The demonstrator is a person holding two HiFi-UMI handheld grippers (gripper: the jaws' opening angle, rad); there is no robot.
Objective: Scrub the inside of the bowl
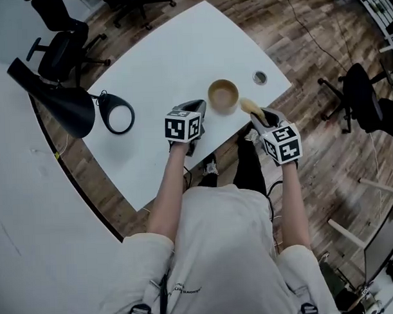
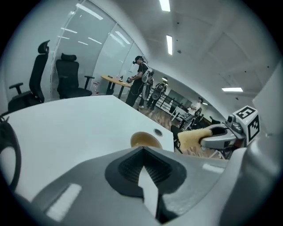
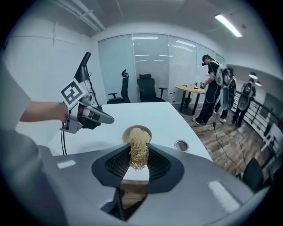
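A tan bowl (image 1: 223, 96) stands upright near the white table's (image 1: 155, 77) front right edge. It also appears low in the left gripper view as the bowl (image 2: 145, 140) and partly hidden in the right gripper view as the bowl (image 3: 132, 130). My right gripper (image 1: 255, 112) hovers off the table edge, just right of the bowl, shut on a yellowish fibrous scrubber (image 3: 139, 148). The scrubber (image 1: 248, 105) points toward the bowl without touching it. My left gripper (image 1: 199, 110) is above the table just left of the bowl, shut, with nothing between its jaws.
A black desk lamp (image 1: 58, 99) and its ring-shaped part (image 1: 118, 116) lie at the table's left. A round cable grommet (image 1: 260, 77) sits right of the bowl. Office chairs (image 1: 69, 42) stand behind the table; another chair (image 1: 362, 102) is at right. People (image 3: 214, 86) stand far off.
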